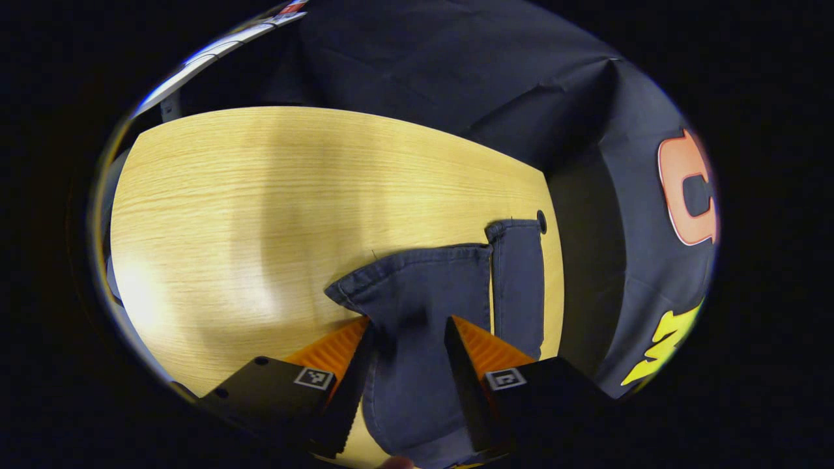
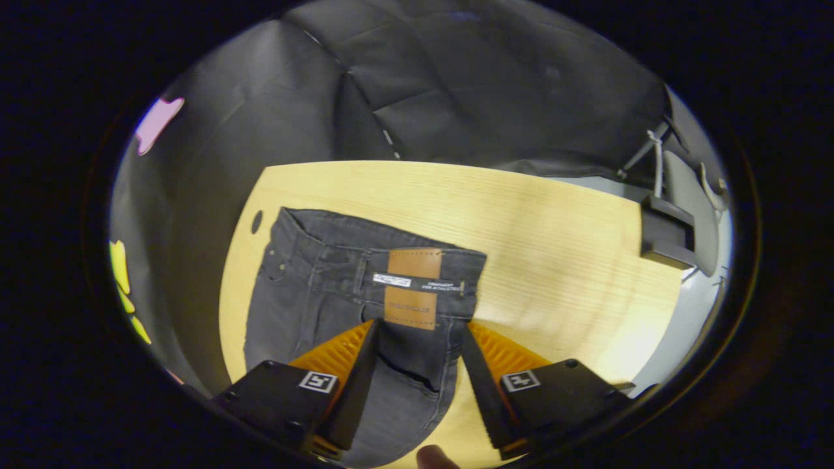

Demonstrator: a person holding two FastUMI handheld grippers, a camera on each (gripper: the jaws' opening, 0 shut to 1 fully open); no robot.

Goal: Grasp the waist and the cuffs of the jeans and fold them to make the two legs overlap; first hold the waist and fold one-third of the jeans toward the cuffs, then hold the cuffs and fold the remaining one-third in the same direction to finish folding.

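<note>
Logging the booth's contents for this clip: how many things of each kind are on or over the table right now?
Jeans: 1
Tools, the left tool and the right tool: 2
Wooden table: 1
Total: 4

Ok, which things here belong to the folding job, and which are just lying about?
Job:
- jeans: waist, cuffs
- left gripper, open over the cuffs
- right gripper, open over the waist
- wooden table

Lying about:
- black box at the table's far edge
- hole in the tabletop
</note>
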